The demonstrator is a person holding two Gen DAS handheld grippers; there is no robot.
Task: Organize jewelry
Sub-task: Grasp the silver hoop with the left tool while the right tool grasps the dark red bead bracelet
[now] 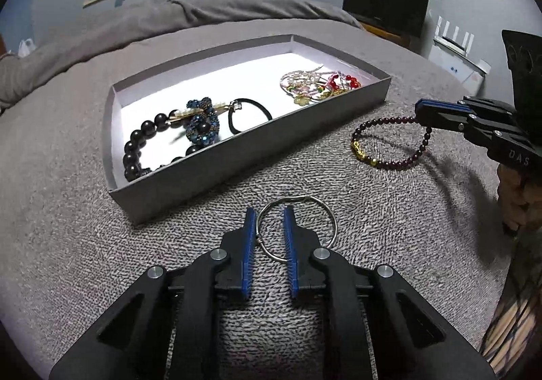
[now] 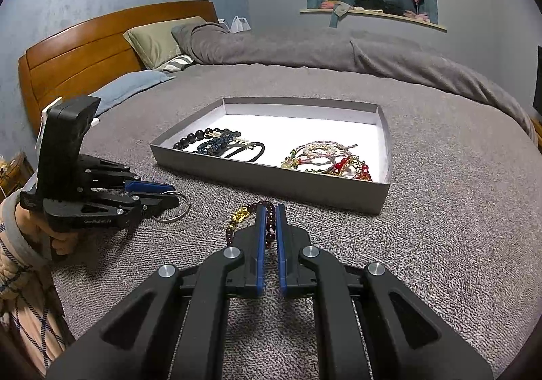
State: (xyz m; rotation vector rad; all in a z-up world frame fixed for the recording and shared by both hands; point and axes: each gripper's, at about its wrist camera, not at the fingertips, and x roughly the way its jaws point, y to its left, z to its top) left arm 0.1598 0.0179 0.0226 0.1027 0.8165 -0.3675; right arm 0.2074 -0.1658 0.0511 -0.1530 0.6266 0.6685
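Observation:
A thin silver ring (image 1: 305, 198) lies on the grey bedspread in front of a shallow grey tray (image 1: 254, 142). My left gripper (image 1: 269, 214) straddles the ring's left rim; the wire rests against the left pad, a gap shows to the right pad, so it is open. My right gripper (image 2: 270, 210) is shut on a dark red bead bracelet (image 2: 240, 214) with gold charms. In the left wrist view this bracelet (image 1: 406, 164) hangs from the right gripper (image 1: 417, 112) with its lower part on the bedspread. The right wrist view shows the left gripper (image 2: 171, 195) and the ring (image 2: 183, 210).
The tray (image 2: 271, 183) holds black beads (image 1: 135, 149), a blue beaded piece (image 1: 203, 125) and a black hair tie (image 1: 250, 115) at one end, and a colourful pile (image 1: 315, 85) at the other. Pillows and a wooden headboard (image 2: 84, 54) lie beyond.

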